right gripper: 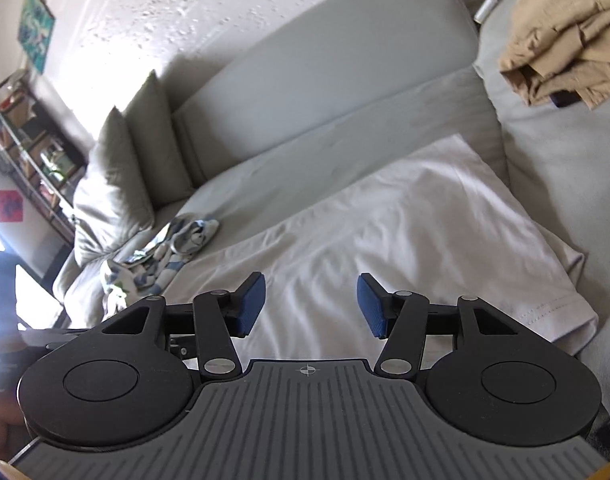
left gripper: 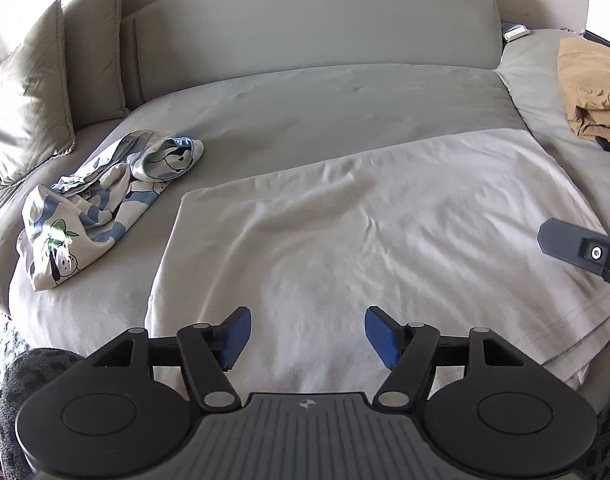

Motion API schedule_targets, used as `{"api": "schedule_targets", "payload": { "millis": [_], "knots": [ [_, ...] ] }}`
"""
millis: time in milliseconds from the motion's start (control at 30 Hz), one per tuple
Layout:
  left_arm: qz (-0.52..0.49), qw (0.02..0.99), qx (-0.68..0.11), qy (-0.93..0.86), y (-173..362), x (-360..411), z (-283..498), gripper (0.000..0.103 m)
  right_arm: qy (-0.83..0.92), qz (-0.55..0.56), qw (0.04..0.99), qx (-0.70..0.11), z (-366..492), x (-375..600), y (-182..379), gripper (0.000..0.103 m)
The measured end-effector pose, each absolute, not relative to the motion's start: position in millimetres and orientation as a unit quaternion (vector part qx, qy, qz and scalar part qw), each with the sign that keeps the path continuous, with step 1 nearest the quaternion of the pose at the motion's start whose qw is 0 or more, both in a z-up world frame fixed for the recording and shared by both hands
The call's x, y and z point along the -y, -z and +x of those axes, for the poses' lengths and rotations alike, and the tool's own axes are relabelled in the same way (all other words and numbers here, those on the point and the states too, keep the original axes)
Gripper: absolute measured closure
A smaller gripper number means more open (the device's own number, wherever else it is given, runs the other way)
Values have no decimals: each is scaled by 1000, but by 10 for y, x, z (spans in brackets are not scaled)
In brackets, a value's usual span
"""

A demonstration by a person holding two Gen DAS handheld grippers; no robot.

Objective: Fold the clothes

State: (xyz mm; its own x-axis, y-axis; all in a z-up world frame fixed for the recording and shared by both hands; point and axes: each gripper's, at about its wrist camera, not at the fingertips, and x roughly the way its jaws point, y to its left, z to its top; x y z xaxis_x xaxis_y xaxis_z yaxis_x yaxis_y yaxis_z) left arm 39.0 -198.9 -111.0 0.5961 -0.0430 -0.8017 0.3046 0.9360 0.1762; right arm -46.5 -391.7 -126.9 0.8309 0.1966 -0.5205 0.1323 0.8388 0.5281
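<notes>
A white garment [left gripper: 365,232] lies folded flat on the grey sofa seat [left gripper: 305,100]; its stitched hem shows at the right edge. My left gripper [left gripper: 308,336] hovers over its near edge, open, with nothing between the blue pads. In the right wrist view the same white garment [right gripper: 385,232] lies below my right gripper [right gripper: 311,306], which is open and holds nothing. One finger of the right gripper [left gripper: 577,246] shows at the right edge of the left wrist view. A crumpled white garment with blue cartoon print [left gripper: 105,200] lies to the left, and a tan garment [left gripper: 593,92] is heaped at the far right.
Two grey cushions [left gripper: 37,92] lean at the sofa's left end below the backrest [left gripper: 305,20]. A shelf unit [right gripper: 29,148] and a picture [right gripper: 36,28] are against the wall at left. A small pale object [left gripper: 515,33] sits by the right armrest. Dark patterned rug [left gripper: 29,368] lies below the seat edge.
</notes>
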Motion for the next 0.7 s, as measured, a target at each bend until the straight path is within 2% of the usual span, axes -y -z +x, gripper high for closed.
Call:
{"api": "schedule_targets", "payload": {
  "millis": [67, 100, 200, 267, 567, 700],
  "knots": [
    [151, 882, -436, 94, 1113, 1997, 405, 35, -7, 278, 916, -290, -460, 3910, 1276, 30],
    [153, 884, -432, 91, 1113, 2005, 418, 31, -1, 272, 917, -291, -454, 3897, 1265, 25],
    [169, 890, -418, 71, 1117, 2034, 478, 24, 14, 247, 920, -305, -338, 3866, 1181, 23],
    [183, 886, -423, 57, 1146, 2056, 524, 22, 26, 221, 921, -320, -194, 3860, 1112, 18],
    [156, 861, -481, 52, 1323, 1923, 554, 23, 25, 176, 903, -392, 4, 3857, 1373, 20],
    [131, 849, -509, 58, 1303, 1849, 506, 23, 39, 121, 902, -413, -63, 3738, 1423, 20]
  ]
}}
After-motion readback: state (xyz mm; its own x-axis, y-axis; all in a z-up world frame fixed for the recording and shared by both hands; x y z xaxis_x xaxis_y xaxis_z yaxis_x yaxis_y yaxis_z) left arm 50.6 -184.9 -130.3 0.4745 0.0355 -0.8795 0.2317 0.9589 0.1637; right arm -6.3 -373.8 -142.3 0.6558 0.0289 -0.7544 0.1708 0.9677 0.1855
